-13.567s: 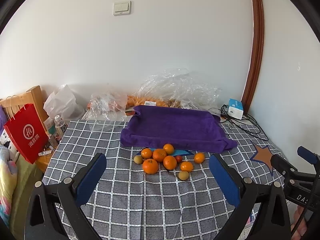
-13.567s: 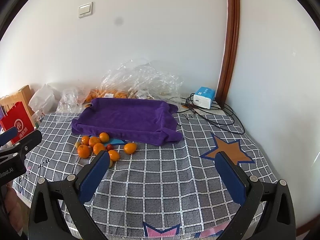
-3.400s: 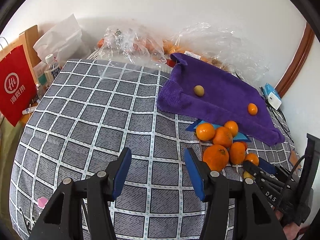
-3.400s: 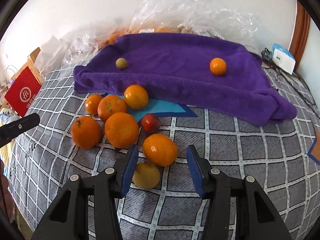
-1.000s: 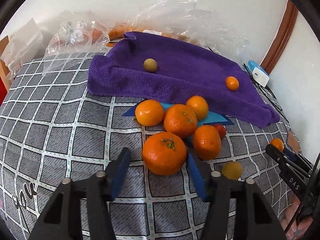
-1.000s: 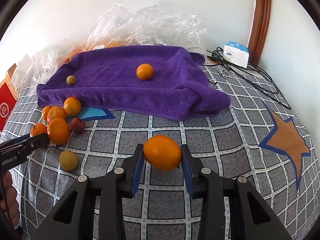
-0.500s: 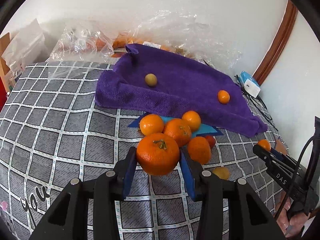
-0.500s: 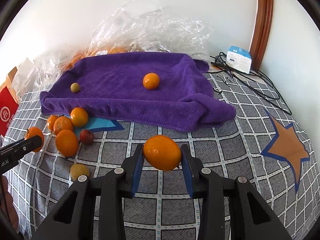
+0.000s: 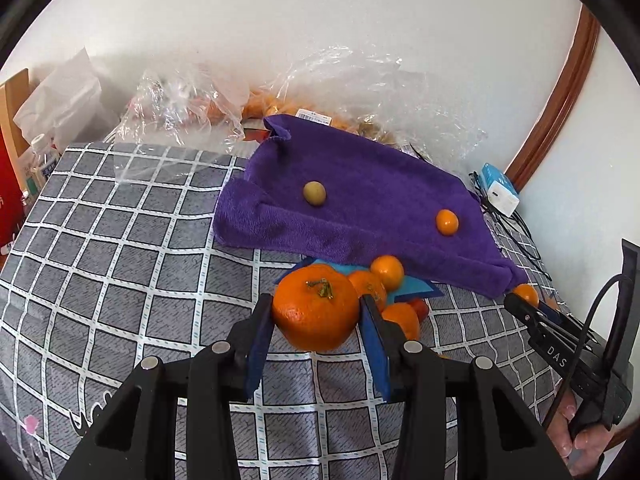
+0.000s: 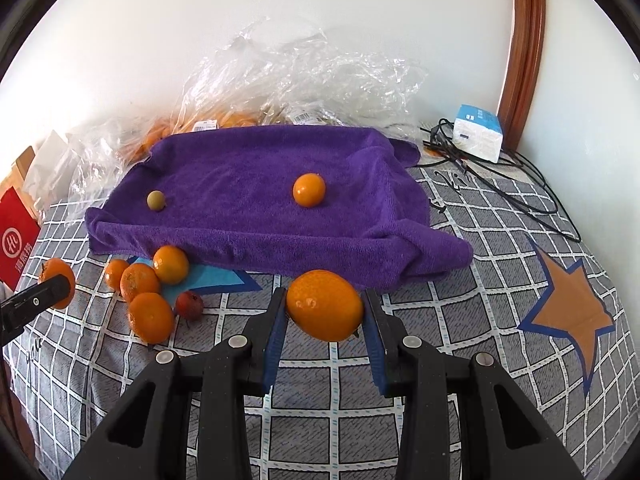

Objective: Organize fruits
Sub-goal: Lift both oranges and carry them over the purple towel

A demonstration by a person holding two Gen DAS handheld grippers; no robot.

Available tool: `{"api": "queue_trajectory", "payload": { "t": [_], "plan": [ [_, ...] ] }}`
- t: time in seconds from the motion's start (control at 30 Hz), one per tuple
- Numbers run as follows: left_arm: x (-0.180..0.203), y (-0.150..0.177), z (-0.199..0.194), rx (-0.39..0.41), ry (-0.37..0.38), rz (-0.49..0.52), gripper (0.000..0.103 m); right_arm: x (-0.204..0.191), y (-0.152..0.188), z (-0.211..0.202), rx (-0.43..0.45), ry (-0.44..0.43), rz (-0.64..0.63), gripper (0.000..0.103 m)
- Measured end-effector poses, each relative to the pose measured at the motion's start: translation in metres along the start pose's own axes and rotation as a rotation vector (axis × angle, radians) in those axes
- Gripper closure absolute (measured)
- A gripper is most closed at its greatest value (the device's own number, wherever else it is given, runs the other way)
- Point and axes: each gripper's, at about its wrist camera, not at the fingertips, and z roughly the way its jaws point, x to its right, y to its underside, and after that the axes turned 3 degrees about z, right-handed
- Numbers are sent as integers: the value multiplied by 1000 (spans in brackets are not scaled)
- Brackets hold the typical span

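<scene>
My left gripper (image 9: 317, 320) is shut on a large orange with a green stem (image 9: 316, 306), held above the checked tablecloth (image 9: 120, 264). My right gripper (image 10: 325, 312) is shut on a smooth oval orange (image 10: 325, 305), held in front of the purple towel (image 10: 248, 184). On the towel lie a small green-yellow fruit (image 10: 155, 200) and a small orange (image 10: 309, 189). Several oranges (image 10: 150, 316) and a small red fruit (image 10: 189, 305) lie in front of the towel's near left edge. The towel also shows in the left wrist view (image 9: 360, 200).
Clear plastic bags with more fruit (image 10: 280, 80) lie behind the towel against the wall. A blue-white box (image 10: 478, 132) and black cables (image 10: 520, 184) sit at the back right. A red paper bag (image 10: 16, 240) stands at the table's left edge.
Both grippers have risen and moved toward the towel with their oranges. The left gripper lifted its orange off the cloth over the last second.
</scene>
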Motion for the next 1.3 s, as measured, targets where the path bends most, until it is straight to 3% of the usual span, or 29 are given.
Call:
{"api": "queue_trajectory", "payload": {
  "t": [0.77, 1.3],
  "plan": [
    [7, -36, -1, 19, -22, -1, 63, 2, -27, -5, 48, -31, 2, 67],
    [1, -68, 33, -19, -15, -31, 63, 22, -61, 29, 55, -36, -7, 67]
  ]
}}
